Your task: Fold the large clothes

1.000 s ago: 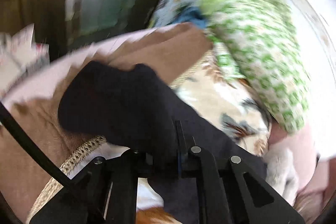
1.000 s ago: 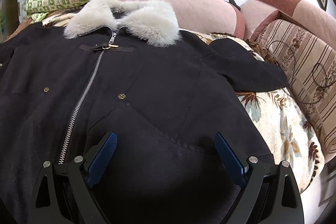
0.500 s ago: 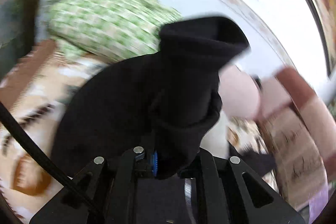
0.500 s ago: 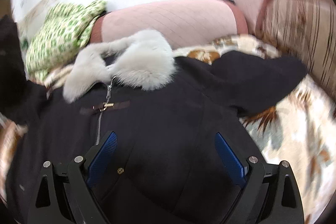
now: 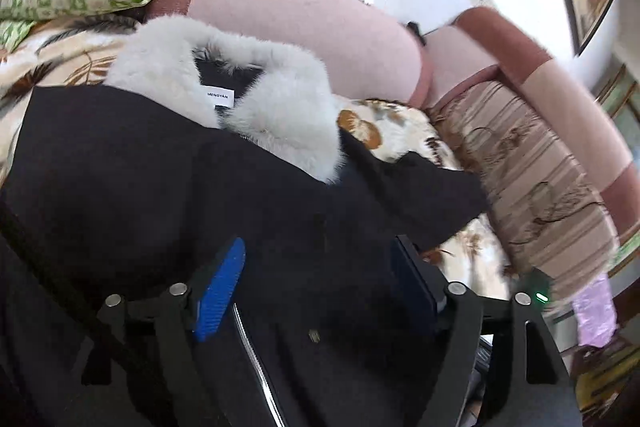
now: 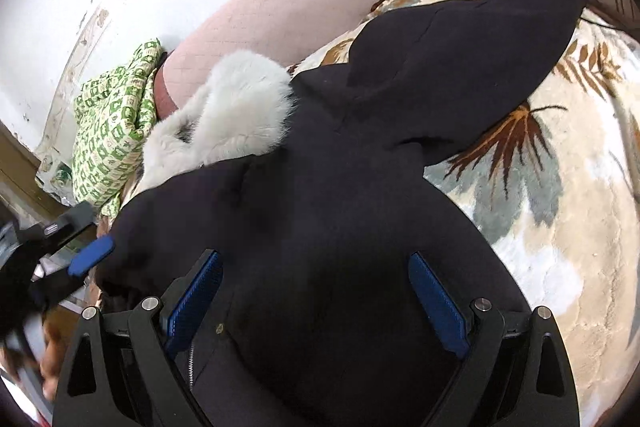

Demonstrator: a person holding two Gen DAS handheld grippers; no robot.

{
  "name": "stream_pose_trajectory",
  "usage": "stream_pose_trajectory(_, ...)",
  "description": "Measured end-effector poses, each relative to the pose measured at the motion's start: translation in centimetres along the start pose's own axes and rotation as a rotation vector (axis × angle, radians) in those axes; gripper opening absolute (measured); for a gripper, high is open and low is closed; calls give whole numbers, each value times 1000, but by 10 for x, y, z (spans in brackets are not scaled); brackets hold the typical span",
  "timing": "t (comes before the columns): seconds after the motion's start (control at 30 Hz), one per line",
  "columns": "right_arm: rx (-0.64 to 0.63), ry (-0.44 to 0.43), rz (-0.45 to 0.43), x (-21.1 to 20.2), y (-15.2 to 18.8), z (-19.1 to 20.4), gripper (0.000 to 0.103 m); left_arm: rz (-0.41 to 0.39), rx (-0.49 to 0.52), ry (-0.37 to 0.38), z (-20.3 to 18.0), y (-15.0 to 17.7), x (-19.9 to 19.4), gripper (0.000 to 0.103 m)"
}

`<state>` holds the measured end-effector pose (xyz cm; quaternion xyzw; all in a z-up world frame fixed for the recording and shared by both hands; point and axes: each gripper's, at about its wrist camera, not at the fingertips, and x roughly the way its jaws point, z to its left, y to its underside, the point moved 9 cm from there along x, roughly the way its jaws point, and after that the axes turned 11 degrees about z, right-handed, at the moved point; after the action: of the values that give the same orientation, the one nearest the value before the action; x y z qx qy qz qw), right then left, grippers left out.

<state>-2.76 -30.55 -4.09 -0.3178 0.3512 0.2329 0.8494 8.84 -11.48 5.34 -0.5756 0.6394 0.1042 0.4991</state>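
Black coat with white fur collar laid on leaf-print sofa throw. Left sleeve folded over the chest. Left gripper jaws just opened, spread, nothing between. Right gripper spread, empty. Next, likely: pinch far-right sleeve, fold inward.

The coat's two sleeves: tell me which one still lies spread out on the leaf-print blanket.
The sleeve beside the striped cushion; it stretches flat over the blanket. The other is folded across the coat.

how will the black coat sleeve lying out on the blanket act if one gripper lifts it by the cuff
The sleeve probably hangs limp; its cloth drapes in soft folds. Thick fabric suggests some weight. It may drag the fur collar, which is part of the same coat.
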Motion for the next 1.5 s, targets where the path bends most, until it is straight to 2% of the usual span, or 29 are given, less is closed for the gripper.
stream_pose_trajectory(0.03,-2,-4,-1,1,1,1,96,-14,-10,-8,5,0,-7,78)
stream_pose_trajectory(0.1,-9,-15,-7,1,2,4,96,-74,-29,-86,12,1,-27,78)
stream_pose_trajectory(0.2,-29,-14,-17,4,3,8,96,-193,-66,-290,55,13,-64,79)
stream_pose_trajectory(0.3,-51,7,-13,8,0,18,96,-274,-112,-471,104,17,-93,79)
stream_pose_trajectory(0.37,-54,24,9,16,-6,30,96,-304,-143,-562,134,17,-108,79)
stream_pose_trajectory(0.43,-76,53,44,30,-13,40,96,-304,-199,-613,164,16,-118,79)
stream_pose_trajectory(0.47,-86,83,61,41,-19,43,96,-304,-235,-612,180,16,-123,79)
stream_pose_trajectory(0.53,-98,144,102,65,-28,47,88,-310,-301,-597,201,17,-132,79)
stream_pose_trajectory(0.57,-105,146,134,76,-28,50,73,-310,-352,-588,215,18,-137,79)
stream_pose_trajectory(0.6,-106,132,167,85,-28,54,50,-306,-383,-581,224,22,-142,79)
stream_pose_trajectory(0.63,-103,129,186,91,-29,58,41,-297,-419,-570,233,24,-143,79)
stream_pose_trajectory(0.67,-107,118,189,91,-29,62,17,-289,-450,-559,240,25,-143,79)
stream_pose_trajectory(0.7,-117,121,197,89,-30,66,7,-286,-471,-551,244,28,-140,79)
stream_pose_trajectory(0.83,-144,144,103,52,-43,68,6,-275,-542,-523,258,39,-138,79)
stream_pose_trajectory(0.97,-113,247,35,21,-57,37,6,-244,-527,-526,253,40,-126,79)
stream_pose_trajectory(1.07,-105,281,69,26,-53,17,6,-203,-504,-540,248,41,-109,79)
stream_pose_trajectory(1.17,-115,317,107,46,-42,8,6,-136,-486,-586,251,45,-88,79)
stream_pose_trajectory(1.27,-95,311,124,58,-34,-3,7,-79,-466,-644,255,50,-71,79)
stream_pose_trajectory(1.37,-78,299,117,62,-37,-6,7,8,-455,-644,258,55,-54,79)
stream_pose_trajectory(1.43,-61,287,114,58,-37,-10,10,32,-461,-640,260,58,-49,79)
stream_pose_trajectory(1.5,-56,270,120,49,-38,-10,19,16,-458,-646,259,58,-52,79)
